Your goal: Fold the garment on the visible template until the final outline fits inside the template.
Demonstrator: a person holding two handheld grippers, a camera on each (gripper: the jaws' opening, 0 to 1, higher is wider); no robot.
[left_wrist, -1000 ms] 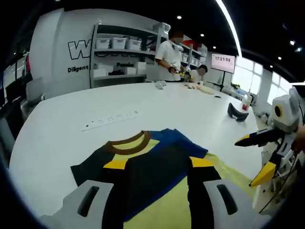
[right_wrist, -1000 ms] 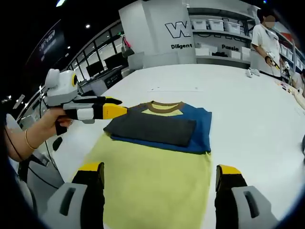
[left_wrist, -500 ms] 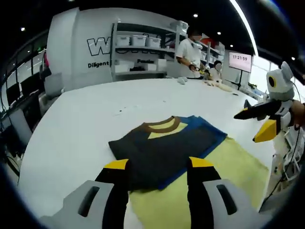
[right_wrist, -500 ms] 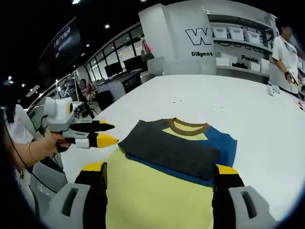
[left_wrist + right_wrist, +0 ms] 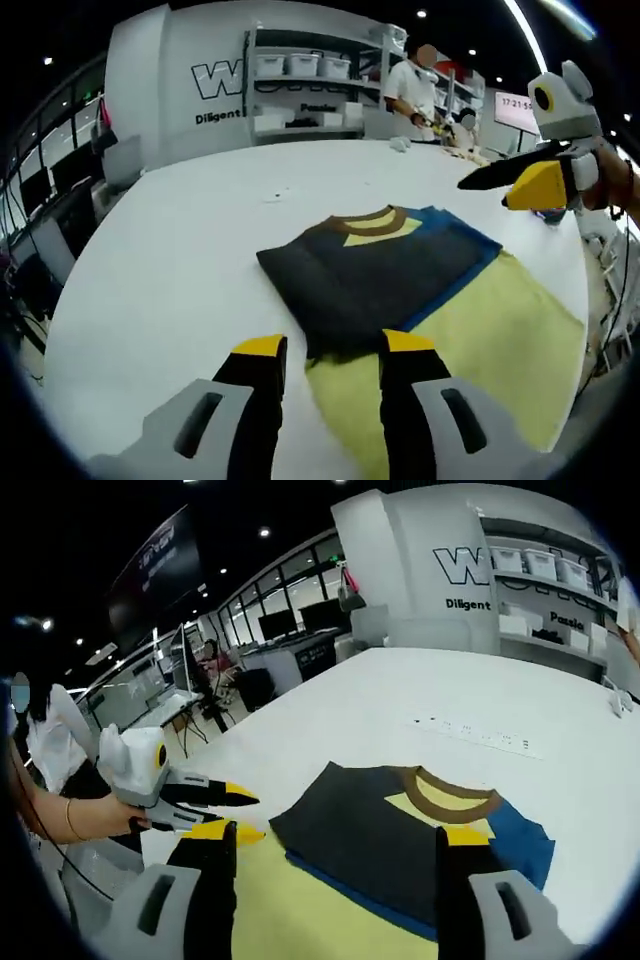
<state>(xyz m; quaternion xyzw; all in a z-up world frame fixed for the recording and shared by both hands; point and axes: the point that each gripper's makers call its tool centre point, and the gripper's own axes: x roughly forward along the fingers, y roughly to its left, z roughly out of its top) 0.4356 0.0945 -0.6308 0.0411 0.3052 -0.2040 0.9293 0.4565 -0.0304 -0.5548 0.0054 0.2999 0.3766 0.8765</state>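
A broad white table [image 5: 160, 260] carries a pale yellow template [image 5: 480, 350] with the folded garment [image 5: 375, 275] lying across its far end, a dark panel over blue with a brown collar and a yellow patch at the neck. In the left gripper view the garment sits at centre and the template runs off toward 4 o'clock; in the right gripper view the garment [image 5: 400, 845] lies toward 5 o'clock, its near edge over the template [image 5: 300, 910]. The folding looks well advanced: the garment is a compact rectangle, yet its collar end and its dark corner at 9 o'clock in the left gripper view appear to overhang the template onto bare table, so it likely still needs shifting or another fold. The left hand-held gripper [image 5: 325, 345] hovers low by the garment's near corner, jaws apart and empty; it also appears in the right gripper view [image 5: 225, 810] at 8 o'clock, held by a hand [image 5: 85, 815]. The right hand-held gripper [image 5: 335, 835] stands over the garment, jaws wide apart, holding nothing, and appears raised at 2 o'clock in the left gripper view [image 5: 515, 180].
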